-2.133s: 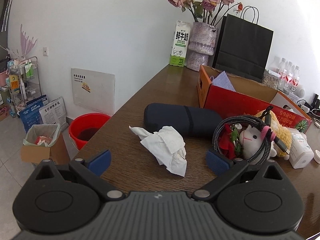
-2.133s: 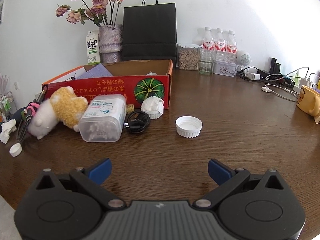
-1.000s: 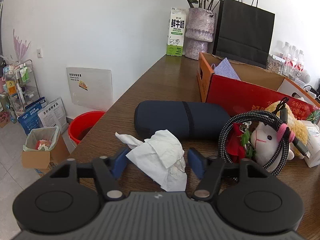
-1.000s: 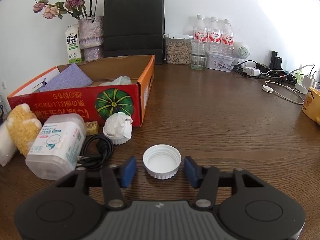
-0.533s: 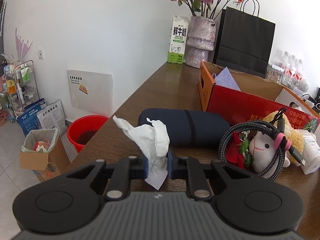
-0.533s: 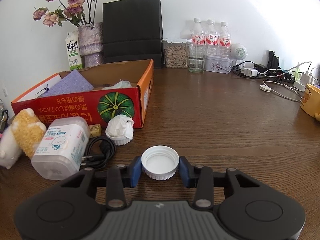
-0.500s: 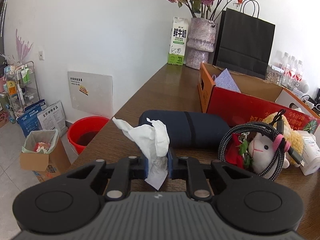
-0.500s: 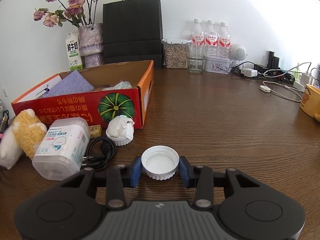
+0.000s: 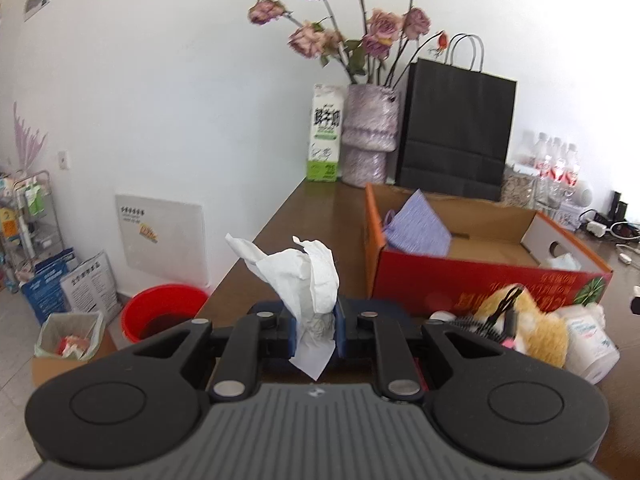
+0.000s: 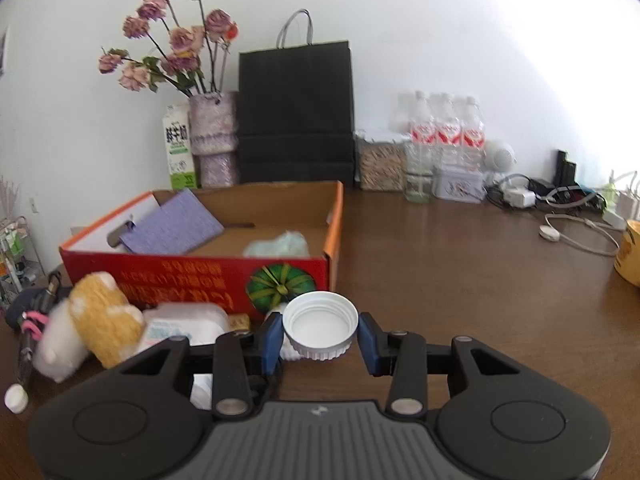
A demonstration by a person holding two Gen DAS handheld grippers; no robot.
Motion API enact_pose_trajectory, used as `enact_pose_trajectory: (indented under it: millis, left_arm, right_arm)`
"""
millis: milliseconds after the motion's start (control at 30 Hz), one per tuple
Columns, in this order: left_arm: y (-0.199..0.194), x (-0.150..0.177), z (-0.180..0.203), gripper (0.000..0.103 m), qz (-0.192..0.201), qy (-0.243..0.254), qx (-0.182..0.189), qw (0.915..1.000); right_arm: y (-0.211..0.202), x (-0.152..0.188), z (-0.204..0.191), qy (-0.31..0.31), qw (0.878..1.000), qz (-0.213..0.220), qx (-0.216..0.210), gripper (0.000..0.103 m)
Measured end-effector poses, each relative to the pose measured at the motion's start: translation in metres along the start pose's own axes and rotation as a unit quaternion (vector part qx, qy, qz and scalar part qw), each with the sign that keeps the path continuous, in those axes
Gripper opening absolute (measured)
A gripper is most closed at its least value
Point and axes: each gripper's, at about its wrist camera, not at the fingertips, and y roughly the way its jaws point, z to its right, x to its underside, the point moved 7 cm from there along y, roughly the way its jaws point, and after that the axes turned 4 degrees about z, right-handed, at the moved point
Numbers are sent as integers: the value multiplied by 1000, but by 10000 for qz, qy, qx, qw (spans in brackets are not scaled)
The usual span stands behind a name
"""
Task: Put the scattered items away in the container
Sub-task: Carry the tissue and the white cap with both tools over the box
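Observation:
My left gripper (image 9: 316,330) is shut on a crumpled white tissue (image 9: 304,276), held up off the table. To its right stands the red cardboard box (image 9: 472,280) with a purple cloth (image 9: 418,230) inside. My right gripper (image 10: 320,336) is shut on a white screw lid (image 10: 320,330), lifted above the table in front of the red cardboard box (image 10: 200,276). A plush toy (image 10: 92,320), a plastic tub (image 10: 180,326) and a small white cap (image 10: 16,399) lie left of that gripper. The dark case under my left gripper is mostly hidden.
A vase of dried roses (image 9: 370,136), a milk carton (image 9: 326,132) and a black paper bag (image 9: 456,128) stand behind the box. Water bottles (image 10: 444,136), chargers with cables (image 10: 560,220) and a yellow mug (image 10: 630,252) sit at the right. A red bucket (image 9: 160,308) stands on the floor, left.
Both grippers have risen, lifting the tissue and the lid off the table. One second ago both stood open around their items; they have since shut on them.

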Motion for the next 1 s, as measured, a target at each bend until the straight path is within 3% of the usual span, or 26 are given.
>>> enact_pose_trajectory:
  millis: [400,567,767,1000]
  left_arm:
    - [41,-62,71,18,504,196,709,9960]
    - [74,-79,97,18,443,212,964,9941]
    - [119,-82,117,18,276,117,1196,9924]
    - [142,-61,124,18,-30,251,1171,9928]
  right_arm:
    - [30,-63,-61,-216,9967,549,-550,39]
    - [56,-81,-83,-231,9954,629,-681,39]
    - [96,-94,-99,-143,9952,633,-731,39]
    - [115,-77,-100,-263,9966,310,-719,39]
